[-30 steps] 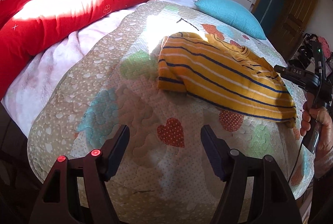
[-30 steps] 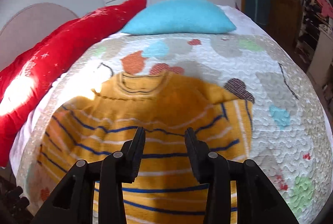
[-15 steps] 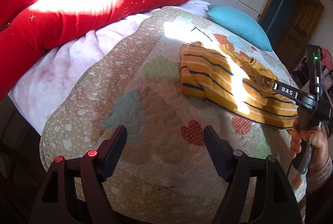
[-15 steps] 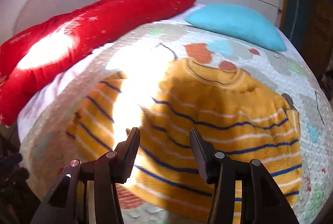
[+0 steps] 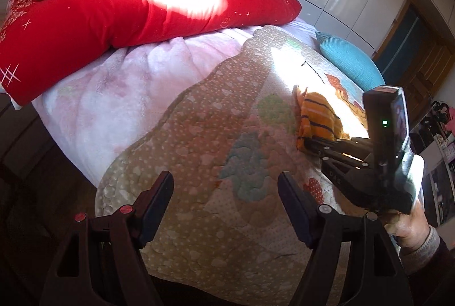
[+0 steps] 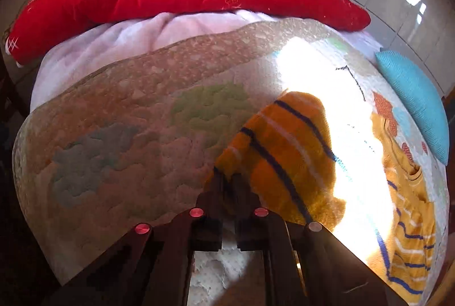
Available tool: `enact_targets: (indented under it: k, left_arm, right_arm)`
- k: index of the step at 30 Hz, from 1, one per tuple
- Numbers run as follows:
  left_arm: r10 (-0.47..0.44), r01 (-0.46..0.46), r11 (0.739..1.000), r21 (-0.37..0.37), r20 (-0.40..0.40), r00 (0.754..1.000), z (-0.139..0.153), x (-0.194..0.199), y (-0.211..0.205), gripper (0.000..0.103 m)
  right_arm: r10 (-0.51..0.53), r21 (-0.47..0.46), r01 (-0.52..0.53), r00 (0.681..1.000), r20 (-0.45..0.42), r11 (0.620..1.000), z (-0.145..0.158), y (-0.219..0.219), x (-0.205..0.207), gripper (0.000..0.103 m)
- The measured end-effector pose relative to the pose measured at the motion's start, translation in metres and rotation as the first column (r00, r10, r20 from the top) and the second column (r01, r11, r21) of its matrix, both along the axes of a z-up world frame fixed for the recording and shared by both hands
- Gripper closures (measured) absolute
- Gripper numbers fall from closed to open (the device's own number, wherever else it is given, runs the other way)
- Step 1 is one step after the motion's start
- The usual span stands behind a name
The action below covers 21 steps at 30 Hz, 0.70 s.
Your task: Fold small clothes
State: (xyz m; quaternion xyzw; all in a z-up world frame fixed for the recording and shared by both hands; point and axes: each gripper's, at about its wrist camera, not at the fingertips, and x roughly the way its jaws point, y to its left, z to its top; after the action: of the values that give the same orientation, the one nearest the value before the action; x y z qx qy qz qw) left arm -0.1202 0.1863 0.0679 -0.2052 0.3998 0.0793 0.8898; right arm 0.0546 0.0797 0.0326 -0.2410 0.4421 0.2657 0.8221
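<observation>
Right gripper [image 6: 227, 181] clamped on striped sweater [image 6: 284, 147] corner; garment stretching away ahead-right, collar farthest. Left gripper [image 5: 224, 192] spread wide, gripping nothing, over quilt [image 5: 199, 135].

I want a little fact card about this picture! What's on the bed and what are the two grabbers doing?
garment: yellow knit sweater with navy and white stripes, lying on the quilt
surface: patchwork quilt with coloured hearts and clouds
left gripper: open, over bare quilt, holding nothing
right gripper: shut on the sweater's near edge
bedding behind: red padded duvet, pale pink blanket
pillow: turquoise textured pillow, beyond the sweater
light: bright sun patch across sweater and quilt
</observation>
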Motion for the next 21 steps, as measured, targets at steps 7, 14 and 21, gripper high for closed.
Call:
enact_targets:
  k: [7, 14, 21]
  left_arm:
    - [0.050, -0.049, 0.998, -0.027, 0.019, 0.999, 0.002, -0.013, 0.023, 0.028]
    - [0.041, -0.041, 0.999, 0.008, 0.012, 0.999, 0.007, -0.020, 0.022, 0.027]
    - [-0.014, 0.015, 0.998, 0.069, -0.016, 1.000, 0.005, -0.009, -0.009, 0.027]
  right_arm:
    - [-0.029, 0.178, 0.053, 0.990, -0.137, 0.983, 0.013, 0.031, 0.021, 0.102]
    - [-0.087, 0.244, 0.118, 0.987, -0.136, 0.963, 0.033, 0.013, 0.002, 0.092]
    - [-0.300, 0.281, 0.316, 0.949, -0.100, 0.906, 0.046, -0.096, -0.033, 0.050]
